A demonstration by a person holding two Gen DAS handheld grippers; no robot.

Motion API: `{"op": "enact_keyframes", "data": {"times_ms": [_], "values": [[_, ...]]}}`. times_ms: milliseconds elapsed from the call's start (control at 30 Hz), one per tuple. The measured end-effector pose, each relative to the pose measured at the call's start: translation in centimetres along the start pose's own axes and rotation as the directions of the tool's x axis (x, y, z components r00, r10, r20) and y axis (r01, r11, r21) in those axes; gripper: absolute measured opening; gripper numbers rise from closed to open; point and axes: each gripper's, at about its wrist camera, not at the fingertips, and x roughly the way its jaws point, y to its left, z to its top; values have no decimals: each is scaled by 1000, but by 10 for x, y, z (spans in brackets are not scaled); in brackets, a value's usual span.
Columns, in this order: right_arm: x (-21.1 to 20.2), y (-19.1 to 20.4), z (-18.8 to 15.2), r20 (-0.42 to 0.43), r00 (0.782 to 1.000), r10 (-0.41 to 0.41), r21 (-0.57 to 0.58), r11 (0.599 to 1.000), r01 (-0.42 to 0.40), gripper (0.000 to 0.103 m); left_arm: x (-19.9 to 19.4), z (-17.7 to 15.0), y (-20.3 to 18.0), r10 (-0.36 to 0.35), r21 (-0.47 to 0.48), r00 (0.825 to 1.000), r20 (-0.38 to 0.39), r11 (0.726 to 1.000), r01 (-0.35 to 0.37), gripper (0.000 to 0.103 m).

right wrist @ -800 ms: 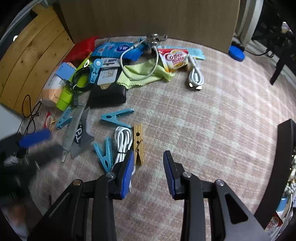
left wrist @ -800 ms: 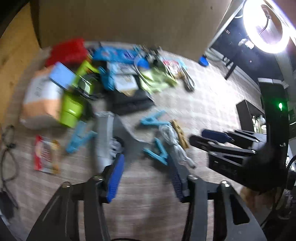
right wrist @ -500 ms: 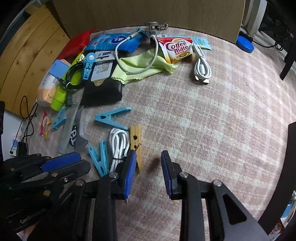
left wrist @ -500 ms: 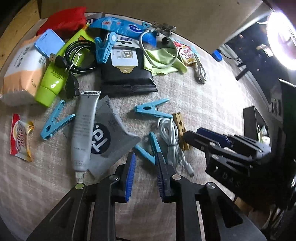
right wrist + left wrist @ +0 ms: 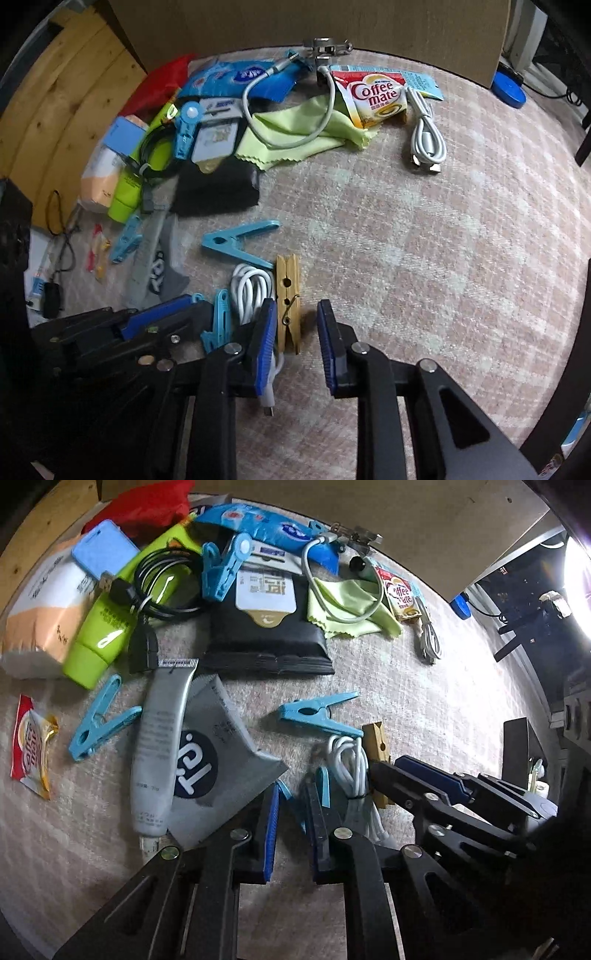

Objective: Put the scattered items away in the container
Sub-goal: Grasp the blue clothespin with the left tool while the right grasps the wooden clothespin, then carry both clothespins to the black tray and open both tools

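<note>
Scattered items lie on a checked cloth. My left gripper is low over a blue clothes peg, its fingers narrowly apart around the peg; I cannot tell whether they grip it. The peg also shows in the right wrist view. My right gripper is open, with a wooden clothes peg between its fingers. A coiled white cable lies between the two pegs. Another blue peg lies just beyond. No container is in view.
A grey tube and grey sachet lie to the left. Farther back are a black pouch, green tube, yellow-green cloth, Coffee mate sachet and a white cable. A cardboard wall stands behind.
My left gripper has dropped lower and forward, and its fingers have narrowed around the blue peg. My right gripper has moved forward so that the wooden peg sits between its fingers.
</note>
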Motion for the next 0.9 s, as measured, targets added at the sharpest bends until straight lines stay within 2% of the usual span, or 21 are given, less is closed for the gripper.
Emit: {"op": "enact_keyframes", "data": {"times_ms": [67, 167, 267, 400, 567, 700, 900], "values": [[1, -1, 2, -3, 1000, -14, -1, 1000, 14, 17, 0, 1, -3, 7, 12, 1000, 2, 1000, -7, 13], [1, 0, 4, -9, 1000, -22, -2, 1000, 22, 13, 0, 1, -6, 21, 23, 1000, 12, 1000, -22, 11], [-1, 1, 2, -11, 999, -32, -5, 999, 32, 13, -3, -1, 2, 24, 20, 1000, 18, 999, -25, 4], [-8, -3, -6, 0, 1000, -30, 9, 1000, 30, 13, -9, -4, 16, 7, -13, 1000, 19, 1000, -7, 4], [-32, -20, -18, 39, 999, -17, 36, 999, 16, 13, -26, -12, 19, 6, -7, 999, 45, 1000, -6, 3], [-56, -31, -31, 73, 997, -13, 61, 998, 9, 13, -37, -9, -3, -10, 10, 997, 71, 1000, 9, 3], [-98, -84, -49, 144, 989, -17, 111, 994, 1, 13, -56, -18, -60, -50, 93, 993, 105, 995, 40, 3]]}}
